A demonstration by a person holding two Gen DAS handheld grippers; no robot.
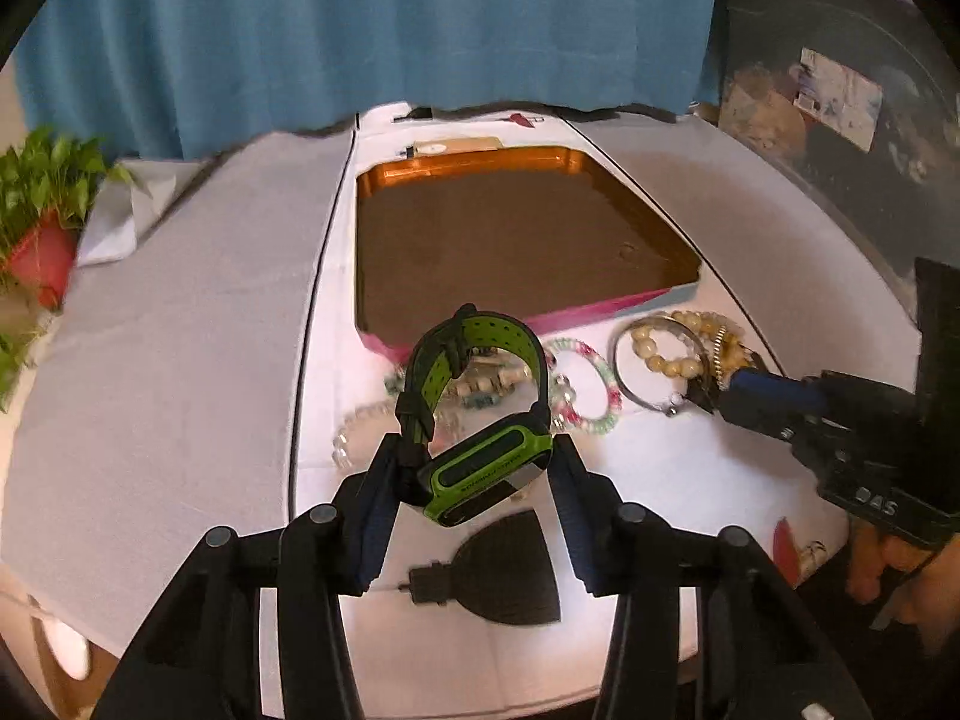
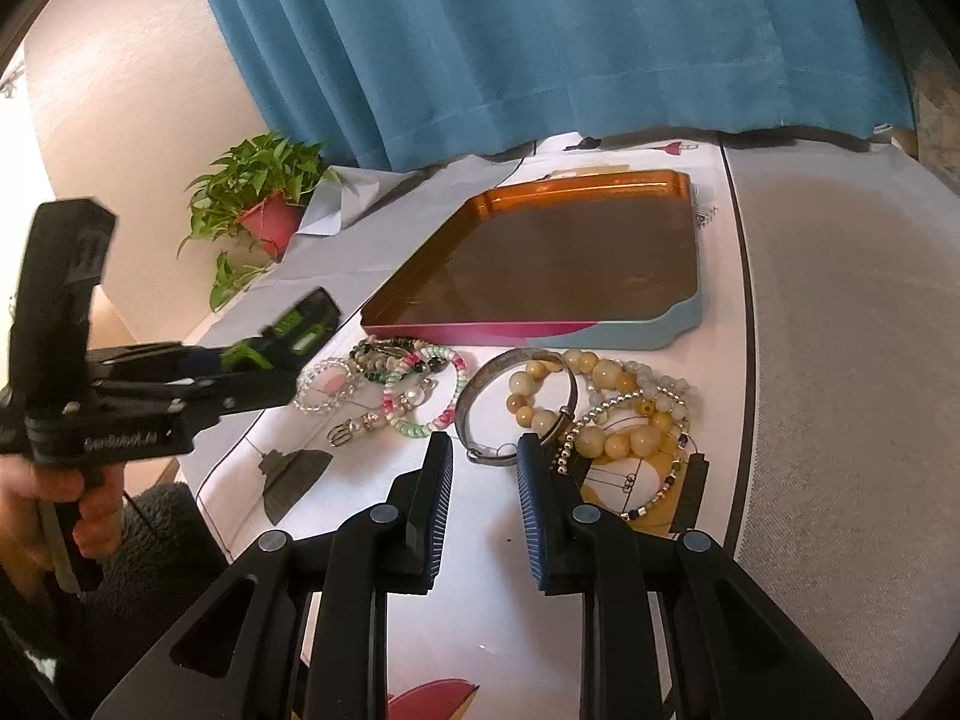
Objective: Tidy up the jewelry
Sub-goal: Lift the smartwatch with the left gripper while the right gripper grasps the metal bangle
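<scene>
A green and black watch (image 1: 486, 468) hangs above the white cloth, and my left gripper (image 1: 477, 444) is shut on it, with its body crosswise between the pads. From the right wrist view, that watch (image 2: 288, 330) sticks out of the left gripper (image 2: 282, 360) over the table's left edge. My right gripper (image 2: 485, 447) is open and low over the cloth. The near rim of a silver bangle (image 2: 489, 369) lies between its tips. Yellow bead bracelets (image 2: 600, 438) and pink-green bead bracelets (image 2: 444, 414) lie around the bangle. Behind them sits an orange-walled tray (image 2: 540, 336) with nothing in it.
A potted plant (image 2: 264, 192) stands at the table's far left corner, before a blue curtain (image 2: 540, 30). Grey cloth (image 2: 840, 360) covers the table to the right of the jewelry. A person's hand (image 2: 36, 516) grips the left tool's handle.
</scene>
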